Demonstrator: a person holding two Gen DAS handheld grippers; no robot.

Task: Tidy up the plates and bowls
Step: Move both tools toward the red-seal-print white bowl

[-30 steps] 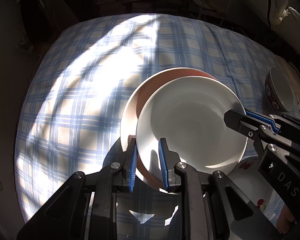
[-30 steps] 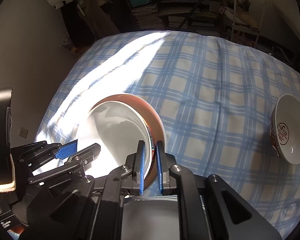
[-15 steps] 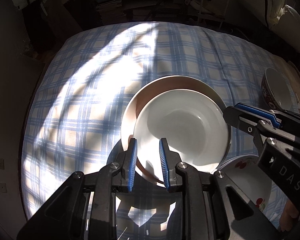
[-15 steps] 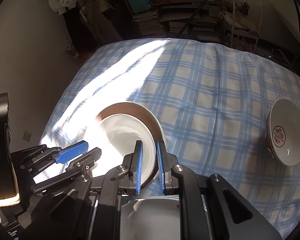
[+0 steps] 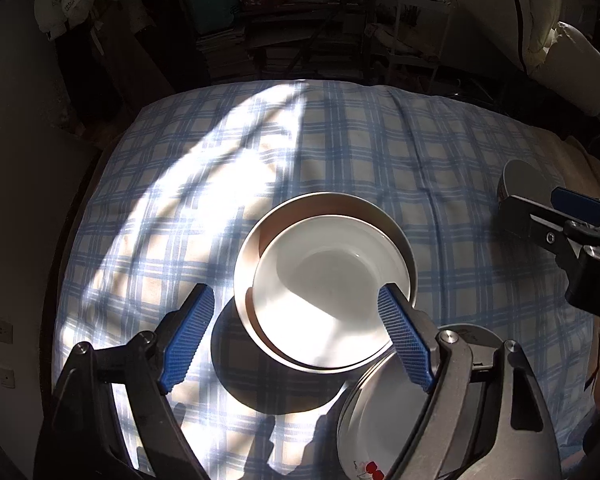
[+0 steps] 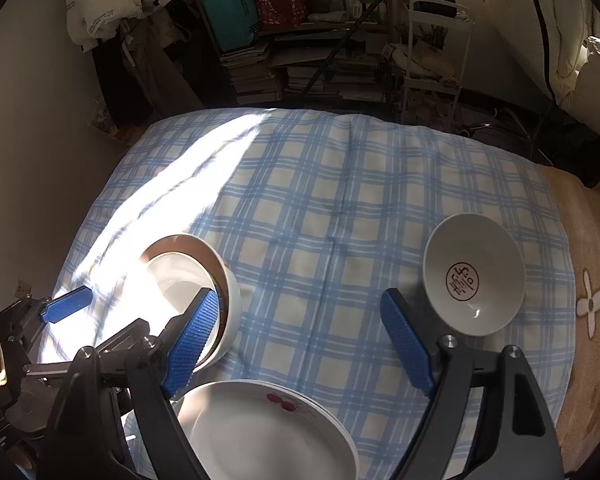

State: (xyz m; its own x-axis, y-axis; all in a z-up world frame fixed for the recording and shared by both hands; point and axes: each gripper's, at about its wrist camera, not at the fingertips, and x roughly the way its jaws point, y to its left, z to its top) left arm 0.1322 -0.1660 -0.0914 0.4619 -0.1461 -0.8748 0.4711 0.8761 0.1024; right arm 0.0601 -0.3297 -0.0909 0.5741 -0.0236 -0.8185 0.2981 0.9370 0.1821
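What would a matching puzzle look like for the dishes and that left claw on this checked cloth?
Things:
1. white bowl
2. bowl with red seal
3. cherry plate
4. left gripper

States:
A. alone, far right on the cloth
B. nested in a bigger bowl
C. jaws wide, holding nothing
D. nearest the camera

Pairs: 1-B, 2-A, 3-D, 4-C

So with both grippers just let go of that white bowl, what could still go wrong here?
1. The white bowl sits off-centre in the larger bowl, leaning toward one wall, so it may shift or rock.
2. The left gripper, jaws just opened, has its fingers close to the bowl rim and could clip it.
3. The cherry-print plate lies right under the right gripper.
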